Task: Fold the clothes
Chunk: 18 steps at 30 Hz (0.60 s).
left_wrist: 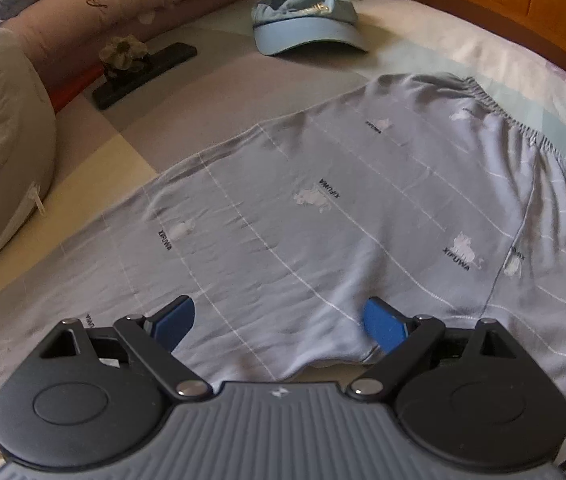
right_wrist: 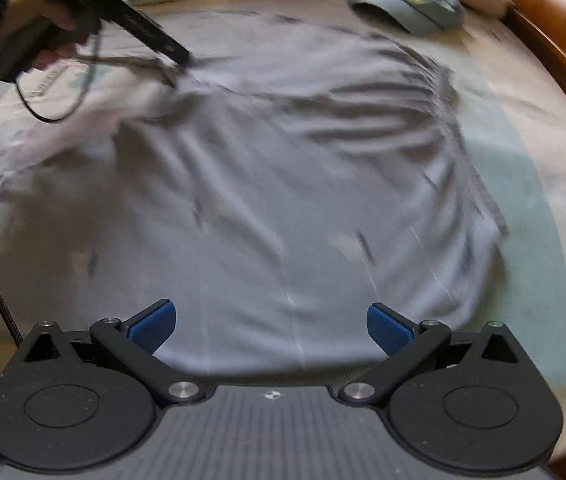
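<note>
Both grippers [left_wrist: 279,324] [right_wrist: 271,322] gape above grey trousers [left_wrist: 323,208]; only right view shows the hand [right_wrist: 43,12].

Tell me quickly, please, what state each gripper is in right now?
Left gripper: open, holding nothing, over the grey shorts.
Right gripper: open, holding nothing.

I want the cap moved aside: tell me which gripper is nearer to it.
Left, probably. The left gripper sits over the pants with the blue cap straight beyond; the right gripper sees it farther off, across the pants.
</note>
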{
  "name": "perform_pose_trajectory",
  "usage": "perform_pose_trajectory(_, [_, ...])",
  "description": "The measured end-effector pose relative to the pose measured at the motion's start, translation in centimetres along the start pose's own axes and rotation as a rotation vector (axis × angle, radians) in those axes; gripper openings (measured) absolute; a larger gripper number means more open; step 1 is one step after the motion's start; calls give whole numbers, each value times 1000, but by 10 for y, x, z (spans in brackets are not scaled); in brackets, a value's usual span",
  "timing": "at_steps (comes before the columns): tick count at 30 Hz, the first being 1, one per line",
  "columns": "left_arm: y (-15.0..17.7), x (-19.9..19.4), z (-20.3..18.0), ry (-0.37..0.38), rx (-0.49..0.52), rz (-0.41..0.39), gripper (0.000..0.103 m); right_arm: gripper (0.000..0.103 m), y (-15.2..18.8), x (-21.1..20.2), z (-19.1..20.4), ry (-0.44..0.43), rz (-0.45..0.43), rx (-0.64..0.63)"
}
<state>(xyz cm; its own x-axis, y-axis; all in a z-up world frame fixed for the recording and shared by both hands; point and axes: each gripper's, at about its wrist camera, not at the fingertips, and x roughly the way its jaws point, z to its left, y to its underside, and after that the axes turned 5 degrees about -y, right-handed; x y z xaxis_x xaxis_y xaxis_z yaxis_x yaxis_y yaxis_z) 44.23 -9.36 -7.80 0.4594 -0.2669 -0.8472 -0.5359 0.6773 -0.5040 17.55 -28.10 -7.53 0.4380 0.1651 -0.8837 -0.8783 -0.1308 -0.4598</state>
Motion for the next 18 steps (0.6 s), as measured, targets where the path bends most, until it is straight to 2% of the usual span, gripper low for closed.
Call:
perform_pose_trajectory(2, [5,4,1,2,-10,38,92,103,-6,13,8,-15,19,-17])
perform_pose_trajectory(6, [24,1,25,69,-195,109,92,103,-9,26,13,-20,75,-13])
perform_pose_trajectory(9, [27,-14,35,53,-212,55,91,103,-14,22,11,-21,97,0])
perform_pose_trajectory(11, [23,-18,45,51,-238,5,92,103,-24,18,9,-11,68,-1])
perform_pose_trajectory(13, [19,-13,54,27,-272,-10,92,103,-38,18,9,-5,38,-3])
perform_pose_trajectory(15, [18,-2,63,0,-311,0,92,103,-55,24,8,12,11,-4])
perform_pose_trajectory(18, [33,10,69,-25,-359,57,92,103,-81,37,8,19,-22,-2])
